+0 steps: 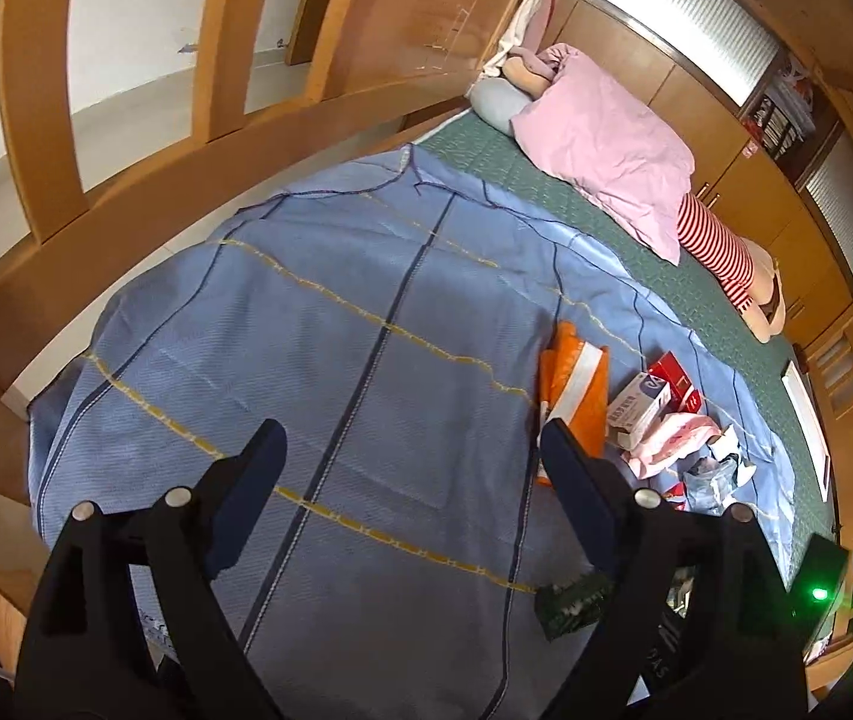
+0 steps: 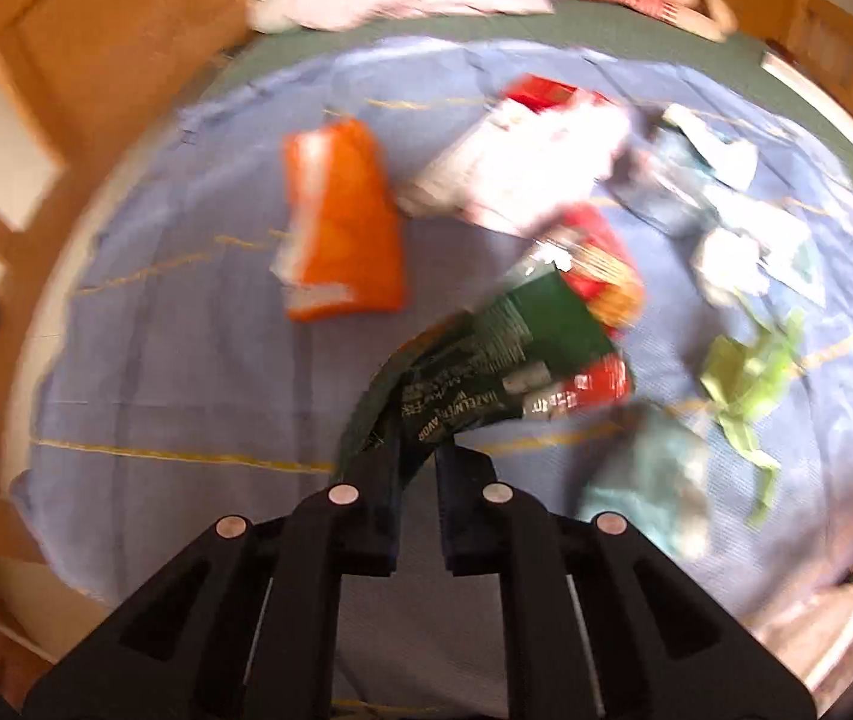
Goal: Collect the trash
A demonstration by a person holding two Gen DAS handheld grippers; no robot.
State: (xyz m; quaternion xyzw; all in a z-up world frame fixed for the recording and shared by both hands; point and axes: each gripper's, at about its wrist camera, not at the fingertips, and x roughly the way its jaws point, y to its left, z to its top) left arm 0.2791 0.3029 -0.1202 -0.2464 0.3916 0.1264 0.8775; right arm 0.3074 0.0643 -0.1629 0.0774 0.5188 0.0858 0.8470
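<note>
Trash lies on a blue quilt (image 1: 318,360) on a bed. My left gripper (image 1: 411,441) is open and empty above the quilt, left of an orange packet (image 1: 573,396). My right gripper (image 2: 417,456) is shut on a green wrapper (image 2: 486,360) and holds it above the quilt (image 2: 186,360). The same wrapper's tip shows in the left wrist view (image 1: 573,600). The right wrist view is blurred. It shows the orange packet (image 2: 342,222), a white and pink pile (image 2: 522,168), a red packet (image 2: 600,264), a light green scrap (image 2: 744,378) and a teal wrapper (image 2: 648,480).
A white box (image 1: 639,408), red boxes (image 1: 675,384), a pink bag (image 1: 675,438) and crumpled wrappers (image 1: 714,474) lie right of the orange packet. A pink pillow (image 1: 600,138) and a striped doll (image 1: 726,252) lie at the bed's head. A wooden bed rail (image 1: 126,180) runs along the left.
</note>
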